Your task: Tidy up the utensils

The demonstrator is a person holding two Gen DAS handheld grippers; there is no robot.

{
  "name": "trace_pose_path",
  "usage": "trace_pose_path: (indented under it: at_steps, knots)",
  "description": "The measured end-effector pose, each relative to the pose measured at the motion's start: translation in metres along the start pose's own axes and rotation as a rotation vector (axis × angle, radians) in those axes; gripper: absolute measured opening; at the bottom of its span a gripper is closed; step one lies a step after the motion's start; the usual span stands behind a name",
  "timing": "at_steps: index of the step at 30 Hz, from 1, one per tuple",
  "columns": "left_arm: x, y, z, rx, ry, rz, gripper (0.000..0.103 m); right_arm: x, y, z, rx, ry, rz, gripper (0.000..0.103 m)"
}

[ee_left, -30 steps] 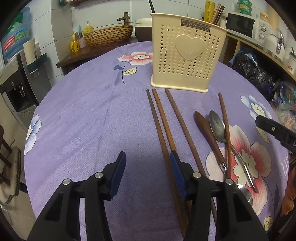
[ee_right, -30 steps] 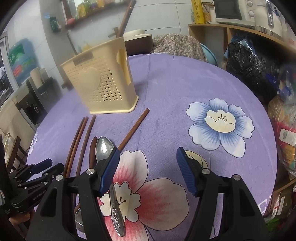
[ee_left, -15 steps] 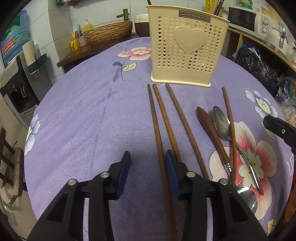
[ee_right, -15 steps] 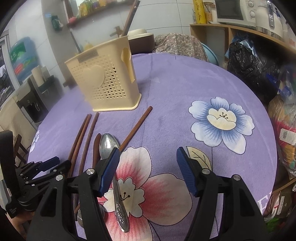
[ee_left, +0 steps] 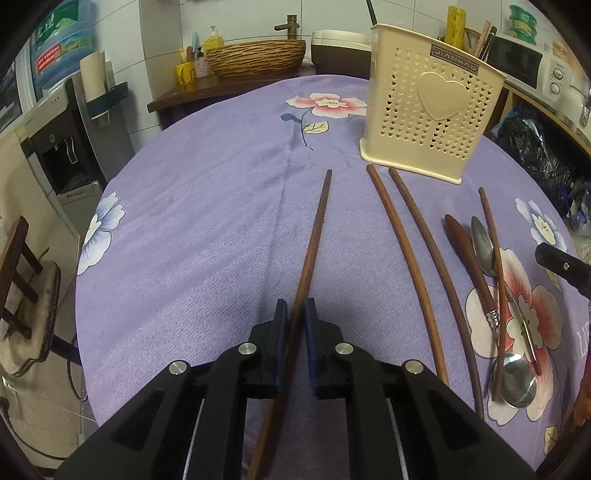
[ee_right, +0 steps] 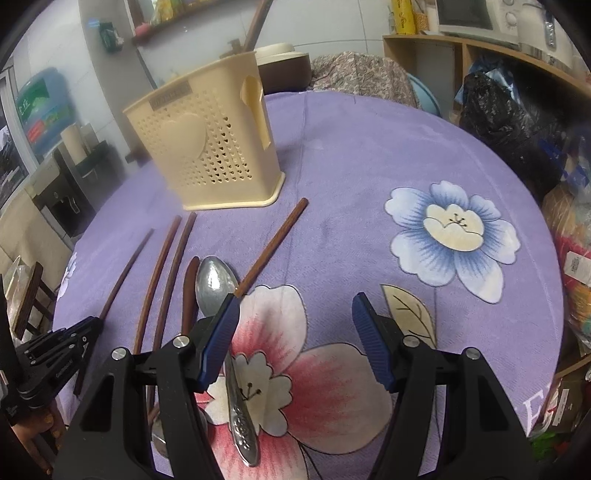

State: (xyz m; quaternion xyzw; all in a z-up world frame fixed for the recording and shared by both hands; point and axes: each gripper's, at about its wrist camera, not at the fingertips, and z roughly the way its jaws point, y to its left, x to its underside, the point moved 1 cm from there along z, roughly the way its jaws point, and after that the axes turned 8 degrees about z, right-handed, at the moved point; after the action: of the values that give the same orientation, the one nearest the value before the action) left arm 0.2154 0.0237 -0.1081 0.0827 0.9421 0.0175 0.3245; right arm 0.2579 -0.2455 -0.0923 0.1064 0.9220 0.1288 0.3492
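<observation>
My left gripper (ee_left: pixel 294 314) is shut on a brown wooden chopstick (ee_left: pixel 314 236) that points away toward the cream perforated utensil holder (ee_left: pixel 428 118). Two more chopsticks (ee_left: pixel 402 251) lie side by side to its right. Further right lie a wooden-handled spoon (ee_left: pixel 465 254), a metal spoon (ee_left: pixel 484 247) and another chopstick (ee_left: pixel 491 251). My right gripper (ee_right: pixel 293 321) is open and empty above the pink flower print, with the metal spoon (ee_right: pixel 214 284) and a chopstick (ee_right: pixel 273 247) just beyond its left finger. The holder (ee_right: pixel 207 147) stands at the back left there.
The round table has a purple flowered cloth (ee_left: pixel 207 229). A wicker basket (ee_left: pixel 255 57) and a cooker sit behind it. Shelves with a microwave (ee_right: pixel 465 16) and black bags (ee_right: pixel 502 122) stand to the right. A wooden chair (ee_left: pixel 22 295) is at the left.
My left gripper has closed from wide open onto the leftmost chopstick and swung it left, away from the other two. My right gripper stayed open and drifted slightly.
</observation>
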Motion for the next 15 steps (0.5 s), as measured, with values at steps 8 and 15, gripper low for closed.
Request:
trace_pose_path:
  at_steps: [8, 15]
  knots:
    - [-0.024, -0.005, -0.006, 0.058, -0.035, 0.061, 0.049, -0.032, 0.008, 0.023, -0.001, 0.031, 0.050, 0.058]
    - [-0.063, -0.003, 0.023, 0.056, -0.006, 0.146, 0.050, -0.047, 0.020, 0.048, 0.011, 0.070, 0.086, 0.056]
